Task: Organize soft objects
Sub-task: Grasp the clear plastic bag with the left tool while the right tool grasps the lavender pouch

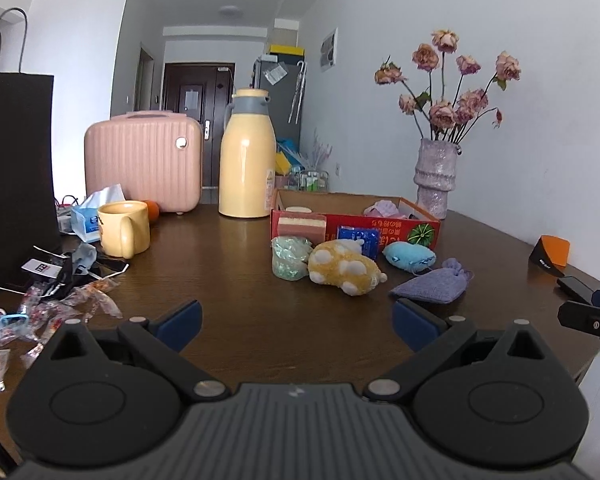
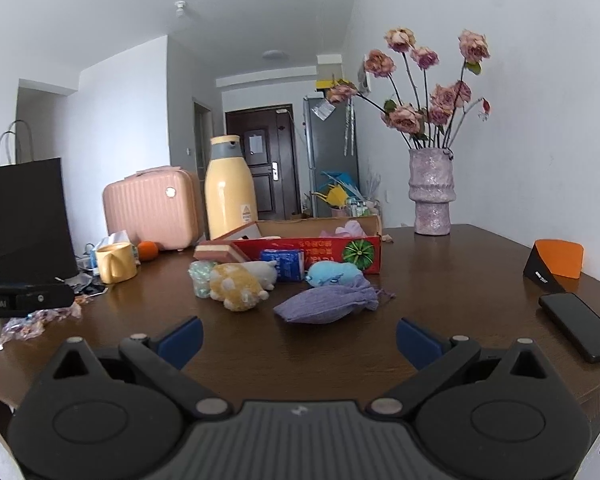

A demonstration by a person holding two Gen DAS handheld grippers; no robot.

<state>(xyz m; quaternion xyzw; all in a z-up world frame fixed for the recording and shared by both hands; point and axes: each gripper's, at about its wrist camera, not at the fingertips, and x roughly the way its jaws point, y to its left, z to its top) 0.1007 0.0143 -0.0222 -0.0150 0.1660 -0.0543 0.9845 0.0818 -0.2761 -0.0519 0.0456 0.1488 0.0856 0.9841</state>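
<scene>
Both claws are held wide and empty above the counter [image 2: 440, 280]; the left claw [image 1: 298, 322] and right claw [image 2: 299, 338] are judged to be at the approach step. Ahead of the right claw lies the purple pouch [image 2: 328, 304], nearest; beyond it the yellow plush [image 2: 238, 284] and blue plush [image 2: 334, 272] lie before the red box [image 2: 312, 252]. A closing grasp on the pouch is probably called for next. The box's contents are mostly hidden.
</scene>
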